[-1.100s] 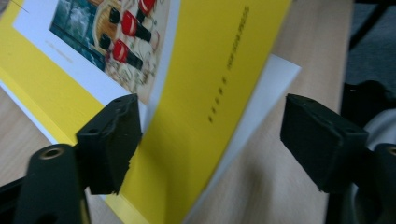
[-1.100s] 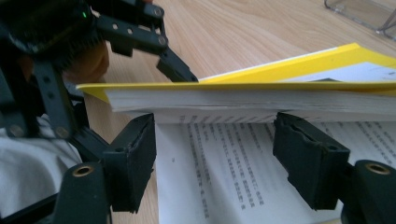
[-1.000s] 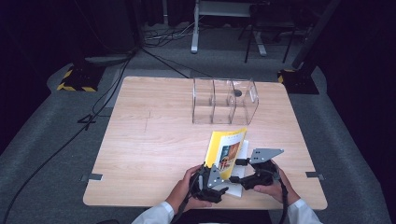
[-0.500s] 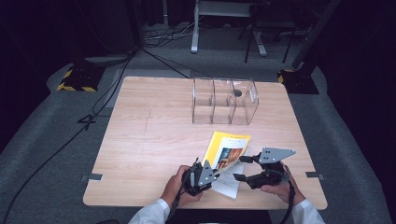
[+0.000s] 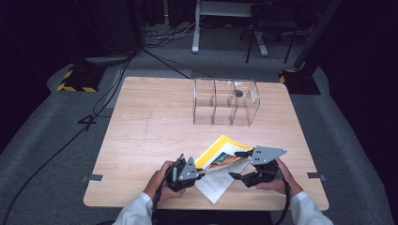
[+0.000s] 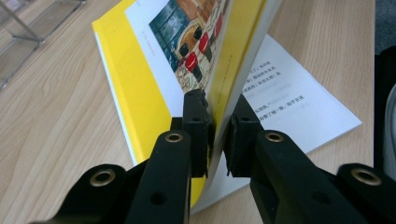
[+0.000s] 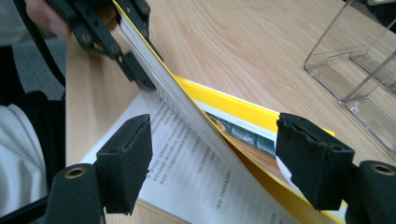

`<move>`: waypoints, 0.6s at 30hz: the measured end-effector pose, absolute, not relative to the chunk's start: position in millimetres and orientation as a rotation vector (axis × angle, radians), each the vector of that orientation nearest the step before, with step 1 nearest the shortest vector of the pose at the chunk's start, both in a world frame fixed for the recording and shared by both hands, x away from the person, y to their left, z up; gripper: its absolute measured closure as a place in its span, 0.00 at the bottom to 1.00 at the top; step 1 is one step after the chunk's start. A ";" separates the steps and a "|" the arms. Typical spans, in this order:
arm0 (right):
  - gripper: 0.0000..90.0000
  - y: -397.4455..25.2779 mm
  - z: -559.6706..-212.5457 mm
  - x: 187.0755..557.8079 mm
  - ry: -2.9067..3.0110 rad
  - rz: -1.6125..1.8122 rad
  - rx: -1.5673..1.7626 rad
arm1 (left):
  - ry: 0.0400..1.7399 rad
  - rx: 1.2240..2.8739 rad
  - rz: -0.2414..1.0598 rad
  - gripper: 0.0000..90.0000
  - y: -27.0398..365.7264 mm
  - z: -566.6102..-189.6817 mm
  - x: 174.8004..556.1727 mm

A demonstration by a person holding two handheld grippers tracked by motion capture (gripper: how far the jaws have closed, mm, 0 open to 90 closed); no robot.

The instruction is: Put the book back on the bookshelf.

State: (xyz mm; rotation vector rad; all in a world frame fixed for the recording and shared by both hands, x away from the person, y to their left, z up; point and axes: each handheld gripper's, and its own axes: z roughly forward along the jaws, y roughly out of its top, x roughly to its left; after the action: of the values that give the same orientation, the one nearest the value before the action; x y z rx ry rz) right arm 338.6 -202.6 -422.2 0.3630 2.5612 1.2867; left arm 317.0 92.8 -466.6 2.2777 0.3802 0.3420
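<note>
A yellow-covered booklet (image 5: 220, 151) lies open near the table's front edge, with a white text page (image 5: 217, 183) spread flat toward the person. My left gripper (image 5: 199, 173) is shut on a raised sheaf of the booklet's pages (image 6: 233, 51), its jaws (image 6: 219, 105) pinching them near the lower edge. The picture page and yellow cover (image 6: 135, 79) lie to the left of that sheaf, the text page (image 6: 289, 107) to its right. My right gripper (image 5: 234, 165) stands open, its wide-apart jaws (image 7: 217, 140) on either side of the lifted pages (image 7: 187, 102) without touching them. The left gripper (image 7: 137, 70) shows beyond.
A clear acrylic organizer (image 5: 225, 101) with three compartments stands at the back centre-right of the wooden table (image 5: 150, 122); its corner (image 7: 355, 60) shows to the right of the booklet. Cables and stand bases lie on the floor behind the table.
The booklet has come down from nearly upright to lying open on the table. The two grippers have moved apart, the right one shifting to the right.
</note>
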 end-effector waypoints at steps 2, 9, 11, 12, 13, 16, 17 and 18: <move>0.32 -197.6 -426.4 341.0 2.585 1.256 0.350 | 0.389 2.269 0.334 0.89 101.7 -466.6 318.8; 0.45 -191.5 -449.0 350.4 2.587 1.106 0.360 | 0.420 2.268 0.312 0.85 131.4 -467.1 326.1; 0.47 -191.8 -450.8 350.4 2.578 1.088 0.363 | 0.421 2.267 0.304 0.84 135.7 -467.5 327.6; 0.49 -192.2 -453.8 350.7 2.564 1.048 0.367 | 0.422 2.267 0.299 0.84 138.7 -468.0 328.8; 0.56 -192.6 -456.1 351.4 2.543 1.021 0.368 | 0.431 2.265 0.295 0.83 141.8 -468.4 329.9; 0.68 -197.1 -462.0 354.5 2.515 1.055 0.353 | 0.445 2.258 0.290 0.82 147.6 -468.5 332.2; 0.70 -197.8 -462.5 354.9 2.508 1.063 0.352 | 0.460 2.255 0.291 0.81 151.2 -468.4 333.6; 0.70 -197.8 -462.5 354.9 2.508 1.063 0.352 | 0.460 2.255 0.291 0.81 151.2 -468.4 333.6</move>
State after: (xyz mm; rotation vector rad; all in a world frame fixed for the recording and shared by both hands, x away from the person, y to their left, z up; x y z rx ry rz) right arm 354.9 -197.8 -462.5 0.3517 2.5085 1.0633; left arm 333.6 151.2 -468.4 2.2546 0.4604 0.2907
